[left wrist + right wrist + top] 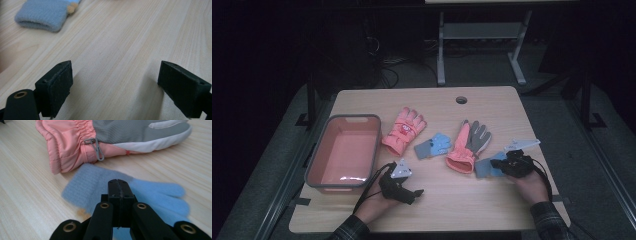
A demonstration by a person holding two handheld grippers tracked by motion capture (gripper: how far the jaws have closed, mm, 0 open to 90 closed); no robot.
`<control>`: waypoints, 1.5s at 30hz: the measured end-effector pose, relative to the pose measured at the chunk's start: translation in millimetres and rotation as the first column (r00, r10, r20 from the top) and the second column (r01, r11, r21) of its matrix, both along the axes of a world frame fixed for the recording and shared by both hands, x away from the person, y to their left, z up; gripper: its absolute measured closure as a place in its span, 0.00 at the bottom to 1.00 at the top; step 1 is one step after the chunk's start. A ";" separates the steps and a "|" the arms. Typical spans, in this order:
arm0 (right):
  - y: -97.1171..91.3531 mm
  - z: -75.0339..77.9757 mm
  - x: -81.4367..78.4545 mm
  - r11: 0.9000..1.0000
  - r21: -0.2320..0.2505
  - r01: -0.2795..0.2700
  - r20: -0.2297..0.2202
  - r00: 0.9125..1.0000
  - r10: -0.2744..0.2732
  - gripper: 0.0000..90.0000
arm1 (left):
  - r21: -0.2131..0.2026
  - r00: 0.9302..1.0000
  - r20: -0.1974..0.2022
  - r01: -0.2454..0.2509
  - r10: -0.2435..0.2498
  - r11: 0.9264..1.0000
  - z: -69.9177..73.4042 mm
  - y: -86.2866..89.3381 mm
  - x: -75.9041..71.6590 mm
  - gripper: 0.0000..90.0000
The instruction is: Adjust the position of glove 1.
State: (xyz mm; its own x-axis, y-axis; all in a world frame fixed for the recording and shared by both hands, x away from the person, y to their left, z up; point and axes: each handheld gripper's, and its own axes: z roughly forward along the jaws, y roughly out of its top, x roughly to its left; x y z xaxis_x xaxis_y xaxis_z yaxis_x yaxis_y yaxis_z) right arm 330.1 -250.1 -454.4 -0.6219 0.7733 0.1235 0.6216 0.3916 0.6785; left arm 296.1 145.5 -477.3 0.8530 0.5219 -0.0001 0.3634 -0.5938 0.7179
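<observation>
The right gripper, jaws closed and pinching nothing, hovers at the light-blue knit glove near the tabletop's right edge: soft, light, limp; pinch its cuff. The left gripper stands open.

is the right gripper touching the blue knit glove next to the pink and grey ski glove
Cannot tell. In the right gripper view the right gripper has its jaws shut, overlapping the blue glove, but whether the tips press it or hover above stays hidden.

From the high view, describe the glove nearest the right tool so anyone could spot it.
Start at the pink bin on the table's left, then cross to the right side, past the pink-and-grey ski glove. Just right of its cuff, under the right tool, lies a small blue knit glove. Its twin lies mid-table, away from both tools.
</observation>
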 end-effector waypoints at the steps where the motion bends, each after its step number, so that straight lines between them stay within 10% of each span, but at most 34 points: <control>1: 2.3 -1.4 1.3 1.000 -0.014 0.000 -0.002 1.000 0.000 1.00 | 0.000 1.000 -0.001 0.001 -0.001 1.000 0.0 0.1 0.0 0.14; 45: 37.6 -6.5 -34.2 0.983 -0.052 -0.174 -0.073 0.983 0.170 1.00 | -0.007 1.000 -0.002 -0.010 0.010 1.000 -0.7 -0.4 -1.5 0.14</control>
State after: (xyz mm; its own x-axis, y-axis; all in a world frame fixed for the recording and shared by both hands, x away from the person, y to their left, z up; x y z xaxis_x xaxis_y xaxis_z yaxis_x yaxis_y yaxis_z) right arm 295.9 -212.5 -460.9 -0.7380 0.6626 0.1278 0.5854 0.5343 0.6098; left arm 294.6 145.1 -478.0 0.8480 0.5300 -0.0057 0.3707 -0.5852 0.7212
